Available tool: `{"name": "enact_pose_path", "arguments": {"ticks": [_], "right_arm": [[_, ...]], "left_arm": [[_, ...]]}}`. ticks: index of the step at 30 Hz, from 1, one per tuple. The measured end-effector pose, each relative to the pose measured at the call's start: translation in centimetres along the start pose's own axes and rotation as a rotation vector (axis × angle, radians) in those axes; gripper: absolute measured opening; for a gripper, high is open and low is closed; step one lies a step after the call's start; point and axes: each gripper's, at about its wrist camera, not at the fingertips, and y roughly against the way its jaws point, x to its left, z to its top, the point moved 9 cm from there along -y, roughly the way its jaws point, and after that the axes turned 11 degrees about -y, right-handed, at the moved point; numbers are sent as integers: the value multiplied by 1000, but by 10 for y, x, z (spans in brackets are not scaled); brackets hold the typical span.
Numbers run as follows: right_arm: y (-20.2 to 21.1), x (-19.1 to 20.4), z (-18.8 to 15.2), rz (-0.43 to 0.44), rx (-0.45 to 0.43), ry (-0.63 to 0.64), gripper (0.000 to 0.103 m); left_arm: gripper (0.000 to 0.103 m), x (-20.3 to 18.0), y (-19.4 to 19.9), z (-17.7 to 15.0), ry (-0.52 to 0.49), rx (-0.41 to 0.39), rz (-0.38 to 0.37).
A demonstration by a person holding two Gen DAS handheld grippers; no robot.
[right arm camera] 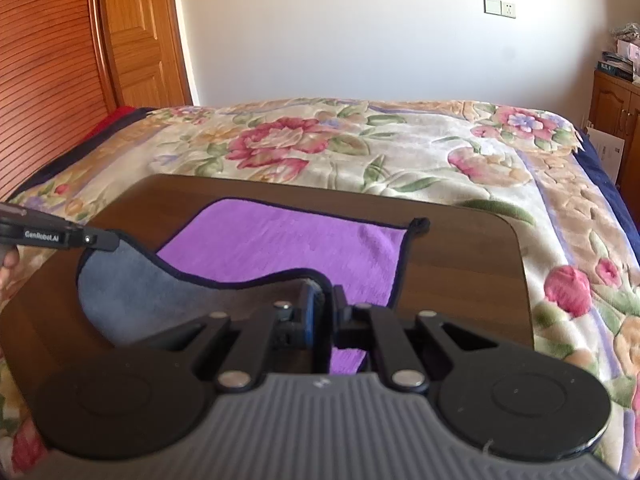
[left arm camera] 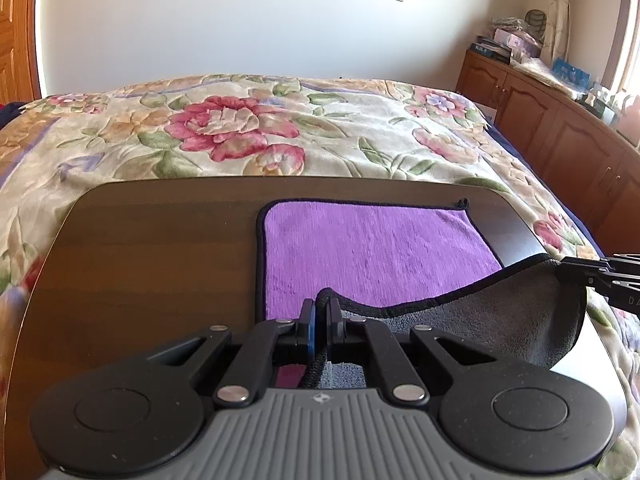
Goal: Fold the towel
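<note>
A purple towel (left arm camera: 360, 252) with a grey underside and dark edging lies on a dark wooden table (left arm camera: 140, 260). Its near edge is lifted, so the grey side (left arm camera: 520, 320) shows and sags between the grippers. My left gripper (left arm camera: 322, 304) is shut on the near left corner of the towel. My right gripper (right arm camera: 322, 296) is shut on the near right corner. The towel (right arm camera: 280, 244) and its grey underside (right arm camera: 140, 296) show in the right wrist view too. Each gripper shows at the other view's edge: the right one (left arm camera: 568, 266), the left one (right arm camera: 108, 242).
The table (right arm camera: 460, 272) stands over a bed with a floral blanket (left arm camera: 240, 128). Wooden cabinets (left arm camera: 560, 128) with clutter on top line the right wall. A wooden door (right arm camera: 132, 32) and a slatted headboard are at the left. The towel's far right corner has a small loop (right arm camera: 420, 224).
</note>
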Motion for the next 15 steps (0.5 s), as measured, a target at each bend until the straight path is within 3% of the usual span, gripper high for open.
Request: {"name": "enact_pose_path", "arguments": {"ticks": [15], "right_arm": [[-7, -6, 11, 0, -10, -14, 9]], "left_arm": [[2, -3, -14, 25, -25, -14, -11]]}}
